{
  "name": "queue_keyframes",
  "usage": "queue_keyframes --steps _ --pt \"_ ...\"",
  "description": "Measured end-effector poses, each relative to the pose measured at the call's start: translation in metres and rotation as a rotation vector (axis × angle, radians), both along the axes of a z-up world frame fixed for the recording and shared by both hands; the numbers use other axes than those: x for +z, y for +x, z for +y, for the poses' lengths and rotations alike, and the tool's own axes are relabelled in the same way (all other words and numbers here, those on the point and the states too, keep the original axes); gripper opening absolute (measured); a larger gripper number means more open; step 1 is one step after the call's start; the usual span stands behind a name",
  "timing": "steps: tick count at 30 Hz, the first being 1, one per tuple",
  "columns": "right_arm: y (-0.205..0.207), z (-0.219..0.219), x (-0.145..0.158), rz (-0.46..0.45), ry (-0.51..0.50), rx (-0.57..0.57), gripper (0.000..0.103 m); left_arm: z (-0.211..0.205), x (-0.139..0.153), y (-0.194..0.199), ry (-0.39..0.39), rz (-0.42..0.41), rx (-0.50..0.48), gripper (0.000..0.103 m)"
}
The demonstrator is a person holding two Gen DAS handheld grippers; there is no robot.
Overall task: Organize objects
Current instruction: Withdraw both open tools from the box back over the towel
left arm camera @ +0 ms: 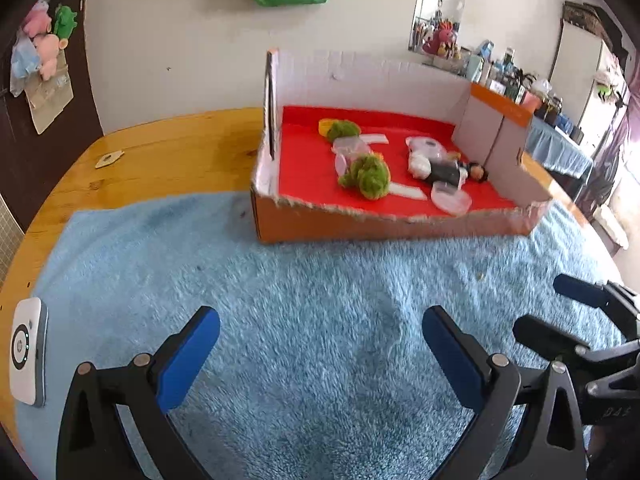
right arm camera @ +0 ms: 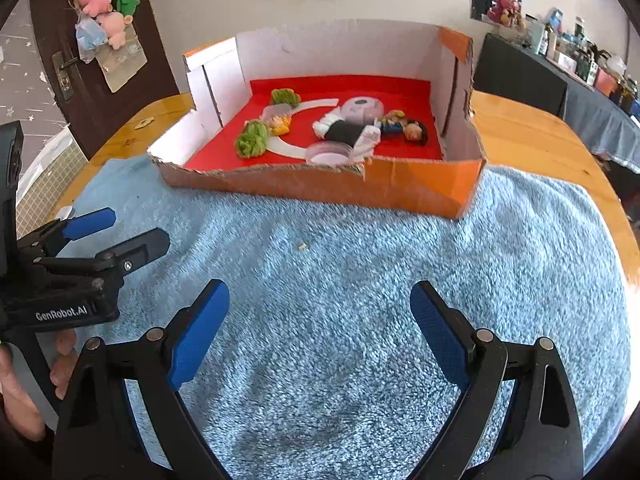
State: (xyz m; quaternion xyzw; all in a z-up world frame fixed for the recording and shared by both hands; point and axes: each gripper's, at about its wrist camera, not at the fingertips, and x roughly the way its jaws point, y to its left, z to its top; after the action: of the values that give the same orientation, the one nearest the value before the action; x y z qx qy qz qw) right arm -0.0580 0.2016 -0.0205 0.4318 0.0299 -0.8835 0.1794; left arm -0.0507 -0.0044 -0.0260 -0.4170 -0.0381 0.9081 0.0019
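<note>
Both the left tongs [left arm camera: 320,340] and the right tongs [right arm camera: 320,320] hang released and empty over the bare blue fleece towel [right arm camera: 360,280] near the tabletop's front edge. The toys lie in the cardboard box [right arm camera: 320,188] towards the far edge: green plush pieces [right arm camera: 252,140], a dark-haired doll [right arm camera: 400,128] and clear round lids [right arm camera: 328,152]. The task looks finished or between picks; any next move calls for reaching into the box. Only the left view shows a white device [left arm camera: 26,352] at the left edge; only the right shows a hand [right arm camera: 24,384].

Both grippers share one build — the left gripper [left arm camera: 320,354] and right gripper [right arm camera: 320,334] have black plastic arms, silver pivot pins and blue textured pads [right arm camera: 198,338]. The left's body reads "GenRobot.AI" in white — one small screw shows.
</note>
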Motion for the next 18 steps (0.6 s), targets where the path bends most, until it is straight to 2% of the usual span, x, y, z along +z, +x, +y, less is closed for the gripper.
queue_keyframes --steps 6,14,18 --pt "0.002 0.004 -0.011 -0.013 0.002 -0.015 0.093 0.008 -0.006 0.005 -0.035 -0.013 0.0 0.103" --pt "0.003 0.007 -0.017 -0.012 -0.005 -0.025 0.093 0.008 -0.017 0.002 -0.012 -0.074 0.018 0.103" --pt "0.003 0.007 -0.018 -0.007 -0.004 -0.026 0.093 0.01 -0.019 0.003 -0.029 -0.078 0.025 0.103"
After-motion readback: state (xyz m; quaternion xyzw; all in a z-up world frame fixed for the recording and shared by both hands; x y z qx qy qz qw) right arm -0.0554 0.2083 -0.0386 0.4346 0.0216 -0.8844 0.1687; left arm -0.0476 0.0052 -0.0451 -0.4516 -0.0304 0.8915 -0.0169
